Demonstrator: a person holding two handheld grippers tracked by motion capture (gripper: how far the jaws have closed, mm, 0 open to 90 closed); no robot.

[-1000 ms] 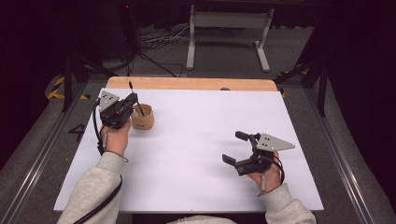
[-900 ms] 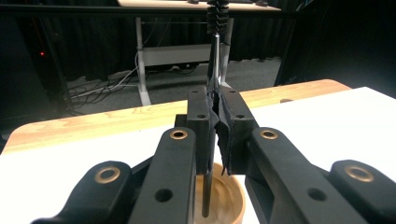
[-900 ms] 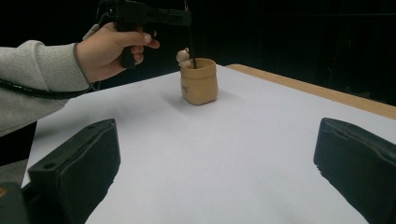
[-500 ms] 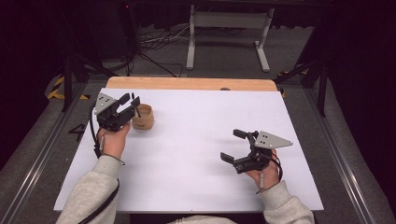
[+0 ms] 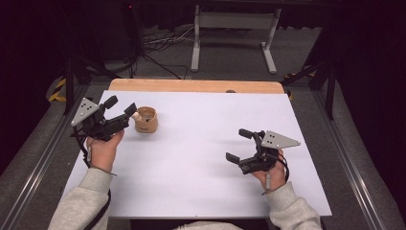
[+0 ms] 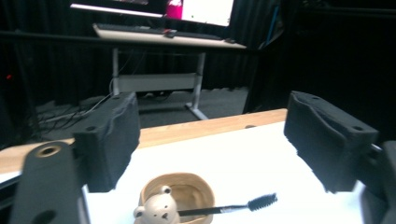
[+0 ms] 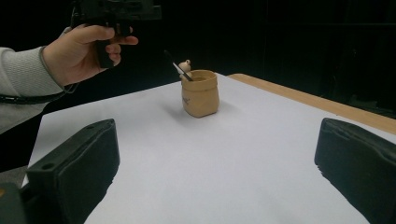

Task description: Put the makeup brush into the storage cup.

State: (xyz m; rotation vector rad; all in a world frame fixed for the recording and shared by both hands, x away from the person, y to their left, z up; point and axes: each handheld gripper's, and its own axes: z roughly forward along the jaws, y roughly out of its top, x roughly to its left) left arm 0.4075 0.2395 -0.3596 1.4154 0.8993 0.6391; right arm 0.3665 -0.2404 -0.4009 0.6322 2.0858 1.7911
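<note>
My left gripper [image 5: 122, 108], jaws just opened wide and empty, hangs beside the wooden cup [image 5: 146, 120] holding the brush [image 6: 229, 208], while my right gripper [image 5: 239, 145] gapes empty.

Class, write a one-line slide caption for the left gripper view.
Open left gripper above a wooden cup holding a bear figure and a small brush.

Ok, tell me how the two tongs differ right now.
The left tongs sit at the far left of the table, right beside the cup with the brush in it; the right tongs sit nearer the person, on the right, with no object close by. The left jaws have just been opening. Both are open with nothing between the jaws.
</note>
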